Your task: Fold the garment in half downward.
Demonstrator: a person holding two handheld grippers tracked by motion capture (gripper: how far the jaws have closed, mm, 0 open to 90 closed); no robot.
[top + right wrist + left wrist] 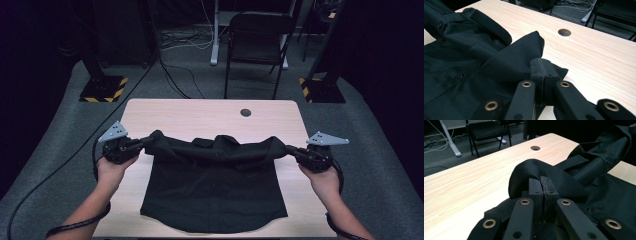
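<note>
High view first: the bench [210,112] carries a black shirt [212,192], its lower half spread flat toward the person, its top edge lifted and strung between the two grippers. That's soft, limp cloth, light by the look of it; it sags in the middle, where the collar [220,142] bunches, so I'd judge it needs both ends held and kept taut to stay in shape.

Left gripper [142,143] is out at the shirt's left shoulder, and in the left gripper view its jaws are pressed fully together on a fold of fabric [544,173] that wraps up over the tips. Right gripper [291,149] mirrors it at the other shoulder, jaws clamped tight on a peaked fold [524,53].

Good places to hold, I'd say: shoulder corners, where seams double the cloth and slipping is less likely. Small buttons [461,75] run just beside the right gripper's side; pinching on those could slide.
</note>
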